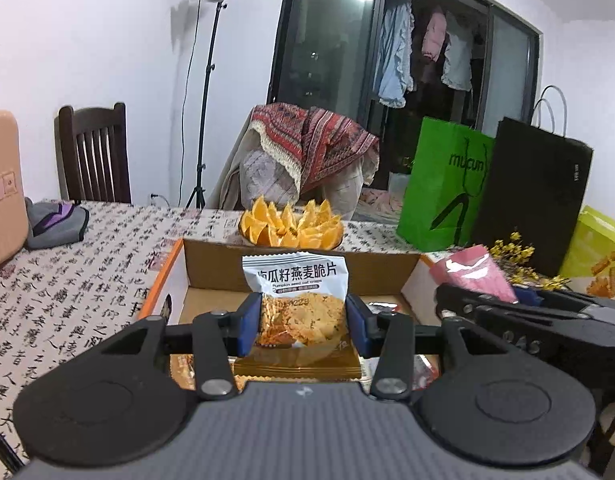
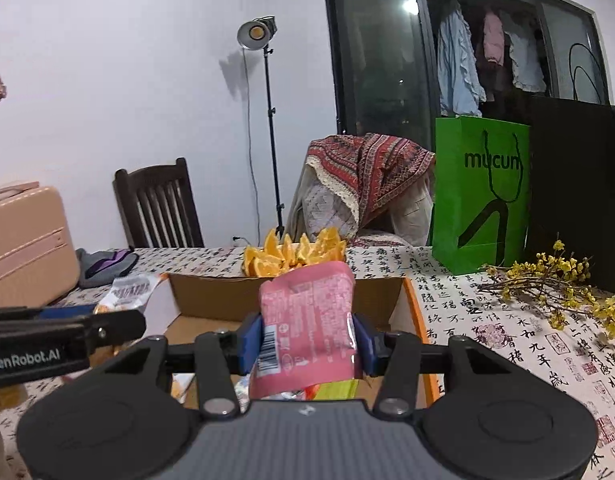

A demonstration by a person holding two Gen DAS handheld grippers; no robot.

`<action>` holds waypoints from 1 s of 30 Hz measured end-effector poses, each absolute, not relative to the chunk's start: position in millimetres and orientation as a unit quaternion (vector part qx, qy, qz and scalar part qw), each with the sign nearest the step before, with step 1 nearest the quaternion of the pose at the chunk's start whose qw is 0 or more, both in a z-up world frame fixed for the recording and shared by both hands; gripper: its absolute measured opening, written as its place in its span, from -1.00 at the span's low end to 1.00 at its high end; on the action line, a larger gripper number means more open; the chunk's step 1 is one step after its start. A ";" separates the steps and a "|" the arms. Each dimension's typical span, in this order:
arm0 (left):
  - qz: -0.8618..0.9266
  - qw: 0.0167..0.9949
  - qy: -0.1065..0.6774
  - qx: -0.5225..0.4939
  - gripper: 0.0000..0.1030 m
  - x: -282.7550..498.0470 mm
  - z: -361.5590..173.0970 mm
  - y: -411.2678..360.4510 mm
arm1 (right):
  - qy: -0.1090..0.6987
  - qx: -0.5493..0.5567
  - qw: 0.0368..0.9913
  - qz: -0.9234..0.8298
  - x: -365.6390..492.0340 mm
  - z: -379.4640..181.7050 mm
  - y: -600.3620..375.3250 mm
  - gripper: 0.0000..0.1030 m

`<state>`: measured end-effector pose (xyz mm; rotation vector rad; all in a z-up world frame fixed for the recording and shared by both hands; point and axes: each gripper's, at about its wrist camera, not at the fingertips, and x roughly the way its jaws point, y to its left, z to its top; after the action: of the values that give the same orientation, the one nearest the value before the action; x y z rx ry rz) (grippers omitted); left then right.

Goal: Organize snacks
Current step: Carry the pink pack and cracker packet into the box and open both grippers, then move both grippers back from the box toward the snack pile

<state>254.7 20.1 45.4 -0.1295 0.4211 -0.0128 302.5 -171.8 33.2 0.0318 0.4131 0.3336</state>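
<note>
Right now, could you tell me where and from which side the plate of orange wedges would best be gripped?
Probably by the rim of the plate of orange wedges, not the fruit: the wedges stand loosely piled with points upward. Come from the near left along the table, since the cardboard box blocks the front and the green bag crowds the right. Both grippers are currently full.

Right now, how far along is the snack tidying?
Partly done, by the look of it. A few packets already lie in the cardboard box. In hand: the left gripper clamps an oat crisps packet, the right gripper a pink packet, both above the box. Left: setting those two down inside.
</note>
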 end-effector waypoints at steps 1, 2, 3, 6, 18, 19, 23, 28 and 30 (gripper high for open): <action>-0.004 0.975 0.215 -0.064 -0.10 259.6 41.3 21.4 | 0.206 0.018 0.965 0.163 305.6 29.8 -173.6 -0.08; -0.003 0.973 0.221 -0.065 -0.11 263.6 37.8 22.9 | 0.210 0.024 0.964 0.163 308.5 26.0 -175.8 -0.08; -0.003 0.971 0.228 -0.065 -0.11 268.8 34.1 24.2 | 0.217 0.031 0.962 0.165 312.1 21.5 -178.2 -0.08; 0.001 0.970 0.236 -0.061 -0.11 277.6 25.9 26.6 | 0.234 0.034 0.957 0.166 320.8 11.3 -180.4 -0.08; 0.029 0.967 0.235 -0.092 0.88 276.2 17.1 39.5 | 0.249 0.045 0.952 0.171 324.8 6.1 -185.3 0.68; 0.034 0.968 0.231 -0.094 0.93 273.8 18.3 40.8 | 0.253 0.048 0.951 0.171 326.5 5.5 -185.8 0.74; 0.036 0.969 0.217 -0.114 1.00 264.5 24.7 48.1 | 0.247 0.055 0.952 0.174 324.1 10.8 -187.9 1.00; 0.030 0.968 0.214 -0.126 1.00 256.9 29.1 51.7 | 0.231 0.041 0.957 0.172 302.9 26.1 -190.5 1.00; 0.027 0.969 0.211 -0.126 1.00 252.7 29.6 50.3 | 0.233 0.036 0.957 0.167 292.6 27.6 -192.3 1.00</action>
<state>252.7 50.3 29.6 -0.2537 0.4269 0.0537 292.6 -192.3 27.6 0.0737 0.4732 0.3393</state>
